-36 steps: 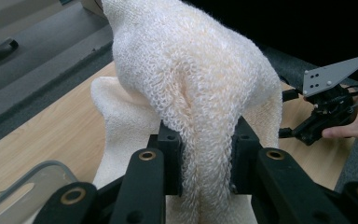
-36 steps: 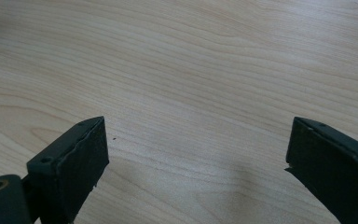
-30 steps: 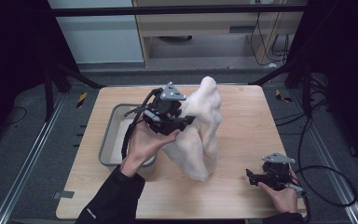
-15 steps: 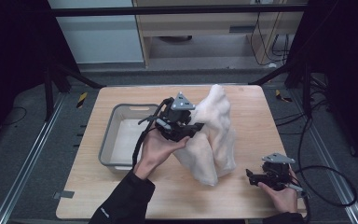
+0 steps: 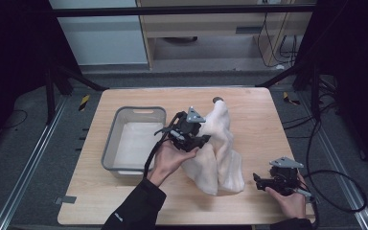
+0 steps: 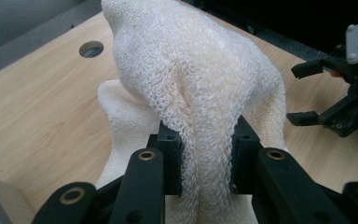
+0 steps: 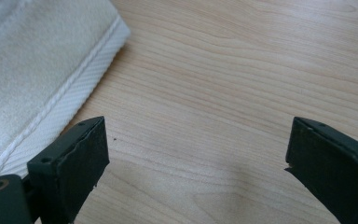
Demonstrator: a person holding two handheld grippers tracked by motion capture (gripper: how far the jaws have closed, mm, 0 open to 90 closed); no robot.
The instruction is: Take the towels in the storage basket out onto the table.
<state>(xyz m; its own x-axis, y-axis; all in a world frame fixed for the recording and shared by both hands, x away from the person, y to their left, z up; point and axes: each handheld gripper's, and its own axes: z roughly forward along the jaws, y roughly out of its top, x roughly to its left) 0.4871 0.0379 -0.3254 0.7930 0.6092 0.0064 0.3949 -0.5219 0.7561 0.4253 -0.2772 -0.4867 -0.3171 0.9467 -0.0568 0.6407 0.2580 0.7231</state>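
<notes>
Towel lifted over the table
Left gripper point(image 5: 197, 140), raised, clamps the cream towel point(image 5: 220, 153); right gripper point(image 5: 263, 181) rests low on the table point(image 5: 268, 120), jaws apart

Left gripper point(image 5: 202, 140): black body, grey three-cornered plate on top, black cable looping below; its jaws carry brass-coloured rivets at the linkage pivots in the left gripper view. Right gripper point(image 5: 258, 179): black body, grey plate with small holes, black cable trailing behind; flat black pads point(image 7: 77, 161) with worn edges. Person: black long sleeve point(image 5: 135, 208) with a small pale mark near the cuff
</notes>
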